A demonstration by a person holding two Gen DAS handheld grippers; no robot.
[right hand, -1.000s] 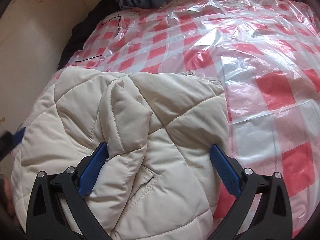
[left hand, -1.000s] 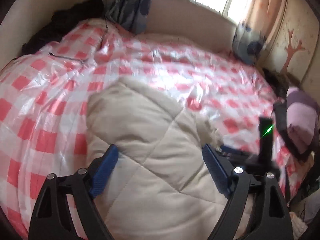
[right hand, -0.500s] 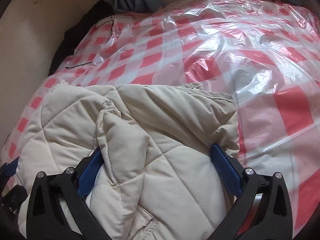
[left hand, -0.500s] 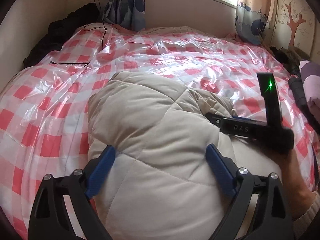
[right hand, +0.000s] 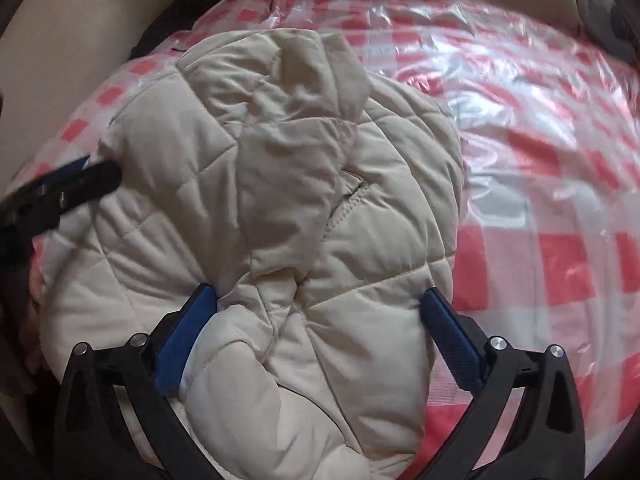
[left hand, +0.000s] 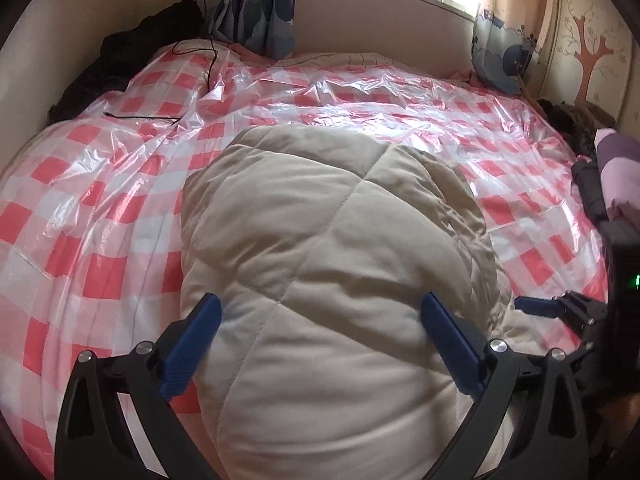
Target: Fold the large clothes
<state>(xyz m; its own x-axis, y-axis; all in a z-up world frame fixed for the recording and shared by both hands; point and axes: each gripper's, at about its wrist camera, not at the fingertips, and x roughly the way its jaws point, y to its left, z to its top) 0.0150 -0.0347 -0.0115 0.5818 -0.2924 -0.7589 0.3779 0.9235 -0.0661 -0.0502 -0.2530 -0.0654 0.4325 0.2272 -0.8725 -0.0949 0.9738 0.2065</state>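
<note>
1. Both sets of jaws are standing wide open and gripping nothing: the left gripper (left hand: 320, 336) and the right gripper (right hand: 320, 320) are each straddling the cream quilted jacket (left hand: 332, 256) with padded cloth bulging up between the blue pads.
2. The jacket is lying bunched in a rough folded heap on the bed's red-checked plastic cover (left hand: 100, 184), at the near edge, with bare cover stretching beyond it.
3. Judging from this, the step in hand is pressing and tidying the fold; it is going best if each gripper is bearing down evenly, squeezing air out, keeping the edges aligned.
4. A loose flap (right hand: 288, 208) is riding up on top, just ahead of the right jaws, and likely needs tucking flat.
</note>
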